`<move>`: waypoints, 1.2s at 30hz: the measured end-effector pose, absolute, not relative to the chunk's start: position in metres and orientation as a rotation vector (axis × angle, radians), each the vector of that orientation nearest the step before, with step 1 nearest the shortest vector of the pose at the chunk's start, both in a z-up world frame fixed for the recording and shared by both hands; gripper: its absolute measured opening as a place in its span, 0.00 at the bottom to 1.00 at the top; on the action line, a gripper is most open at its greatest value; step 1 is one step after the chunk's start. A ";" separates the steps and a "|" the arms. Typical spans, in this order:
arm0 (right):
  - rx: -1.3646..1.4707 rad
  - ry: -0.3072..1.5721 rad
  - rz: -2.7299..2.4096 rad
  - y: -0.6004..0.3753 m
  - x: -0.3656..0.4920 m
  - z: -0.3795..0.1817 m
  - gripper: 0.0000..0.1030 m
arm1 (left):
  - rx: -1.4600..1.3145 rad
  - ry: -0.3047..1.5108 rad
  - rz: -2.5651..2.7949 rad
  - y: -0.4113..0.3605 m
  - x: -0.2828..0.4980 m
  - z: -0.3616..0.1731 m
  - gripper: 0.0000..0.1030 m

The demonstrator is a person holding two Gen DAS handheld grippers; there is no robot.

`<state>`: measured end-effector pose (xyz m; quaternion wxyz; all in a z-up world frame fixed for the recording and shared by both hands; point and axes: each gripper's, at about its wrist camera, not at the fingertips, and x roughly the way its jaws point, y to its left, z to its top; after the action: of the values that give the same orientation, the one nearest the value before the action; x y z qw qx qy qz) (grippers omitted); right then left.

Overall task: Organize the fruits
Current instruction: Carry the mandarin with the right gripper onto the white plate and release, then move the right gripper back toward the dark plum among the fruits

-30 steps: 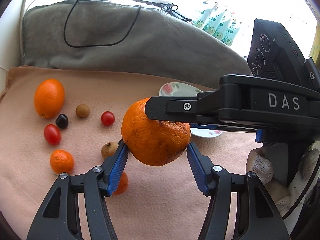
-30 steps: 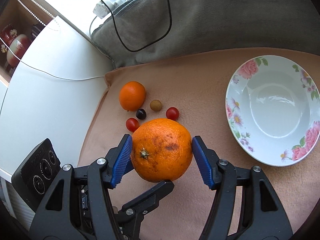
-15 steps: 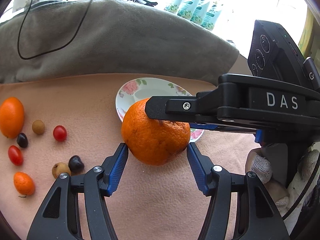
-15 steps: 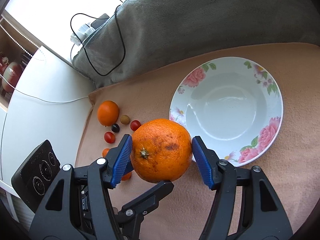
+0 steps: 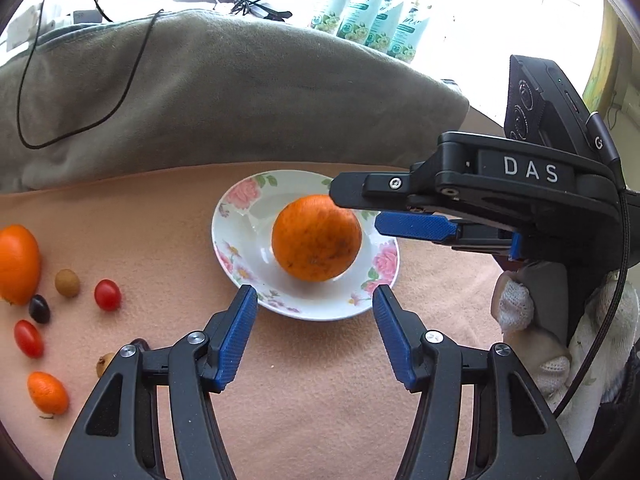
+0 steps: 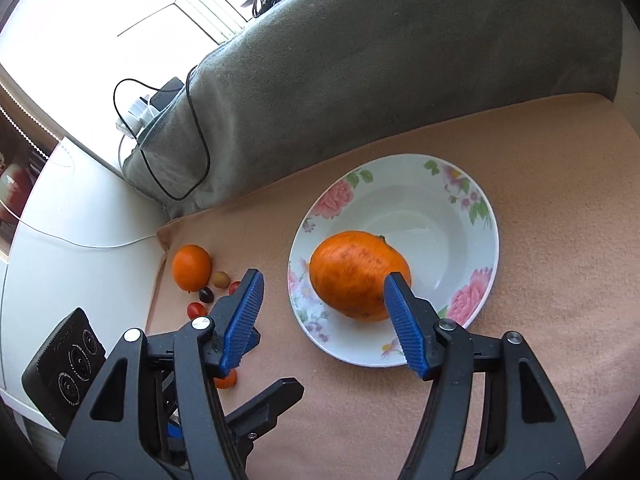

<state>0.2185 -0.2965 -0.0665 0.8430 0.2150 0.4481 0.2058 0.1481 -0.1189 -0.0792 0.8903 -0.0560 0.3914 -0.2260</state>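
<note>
- Both of my grippers stand released: the left gripper (image 5: 314,330) and the right gripper (image 6: 324,314) each have their blue jaws spread with nothing between them.
- The large round orange (image 5: 316,238) rests inside the white floral-rimmed ceramic bowl (image 5: 228,256), which sits on the peach fleece cloth (image 5: 320,400).
- Risk, as I judge it: in the right wrist view the orange lies toward the bowl's 8 o'clock side, just behind my right jaw; a careless pull-back could clip it and roll it, or tip the shallow bowl.
- The right gripper's upper finger hangs close over the orange in the left wrist view, so lifting clear first seems safer.
- Left to sort, at 9 o'clock from the bowl: a second smooth orange (image 5: 18,264), a tan round longan-like fruit (image 5: 67,282), red cherry tomatoes (image 5: 107,295), a dark grape-like fruit (image 5: 39,309) and a small oval kumquat-like orange fruit (image 5: 47,393).
- These lie close together, so picking one may nudge its neighbours.
- A folded grey blanket (image 5: 240,92) with a black cable (image 5: 72,128) lies at 12 o'clock, out of the way.
</note>
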 end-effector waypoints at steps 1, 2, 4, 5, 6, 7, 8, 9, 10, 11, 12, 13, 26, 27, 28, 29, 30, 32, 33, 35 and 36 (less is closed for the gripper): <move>0.450 0.935 0.427 -0.299 0.218 -0.064 0.65 | -0.115 0.813 -0.466 -0.117 0.148 -0.079 0.58; 0.443 0.925 0.420 -0.301 0.217 -0.061 0.67 | -0.118 0.813 -0.462 -0.116 0.148 -0.079 0.58; 0.430 0.908 0.411 -0.303 0.215 -0.057 0.69 | -0.129 0.814 -0.455 -0.113 0.143 -0.080 0.58; 0.425 0.903 0.410 -0.304 0.213 -0.056 0.70 | -0.130 0.815 -0.454 -0.112 0.144 -0.081 0.58; 0.421 0.898 0.409 -0.304 0.211 -0.056 0.70 | -0.129 0.816 -0.451 -0.107 0.140 -0.082 0.58; 0.419 0.894 0.407 -0.304 0.209 -0.055 0.72 | -0.128 0.818 -0.448 -0.105 0.140 -0.083 0.58; 0.417 0.891 0.404 -0.305 0.207 -0.055 0.73 | -0.131 0.819 -0.445 -0.104 0.140 -0.083 0.58; 0.416 0.886 0.401 -0.305 0.205 -0.056 0.73 | -0.134 0.820 -0.443 -0.102 0.139 -0.083 0.58; 0.415 0.882 0.398 -0.306 0.203 -0.056 0.73 | -0.135 0.820 -0.440 -0.099 0.137 -0.083 0.58; 0.411 0.878 0.396 -0.306 0.201 -0.056 0.73 | -0.135 0.819 -0.437 -0.098 0.136 -0.082 0.58; 0.401 0.875 0.394 -0.306 0.199 -0.056 0.73 | -0.132 0.817 -0.434 -0.097 0.134 -0.082 0.58; 0.389 0.871 0.388 -0.305 0.196 -0.056 0.73 | -0.132 0.814 -0.431 -0.095 0.133 -0.081 0.58; 0.264 0.793 0.347 -0.293 0.166 -0.057 0.74 | -0.170 0.773 -0.361 -0.045 0.108 -0.084 0.58; 0.256 0.785 0.350 -0.291 0.163 -0.057 0.74 | -0.177 0.763 -0.354 -0.039 0.105 -0.084 0.58; 0.249 0.777 0.353 -0.288 0.161 -0.057 0.74 | -0.184 0.755 -0.345 -0.033 0.101 -0.083 0.58; 0.244 0.770 0.356 -0.286 0.160 -0.056 0.74 | -0.191 0.750 -0.336 -0.027 0.098 -0.083 0.58; 0.241 0.764 0.360 -0.284 0.158 -0.056 0.74 | -0.196 0.746 -0.325 -0.019 0.095 -0.083 0.58; 0.240 0.756 0.377 -0.279 0.155 -0.056 0.74 | -0.195 0.741 -0.293 -0.006 0.089 -0.083 0.58; 0.237 0.758 0.389 -0.275 0.155 -0.056 0.74 | -0.194 0.740 -0.274 0.000 0.086 -0.083 0.58; 0.226 0.761 0.409 -0.268 0.152 -0.057 0.74 | -0.204 0.740 -0.244 0.014 0.081 -0.085 0.58; 0.217 0.761 0.413 -0.265 0.151 -0.057 0.74 | -0.211 0.741 -0.231 0.022 0.078 -0.086 0.58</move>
<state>0.1513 -0.2645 -0.0567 0.9020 0.1051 0.3680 0.1996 0.0780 0.0219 -0.0860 0.9202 -0.1025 0.3608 -0.1122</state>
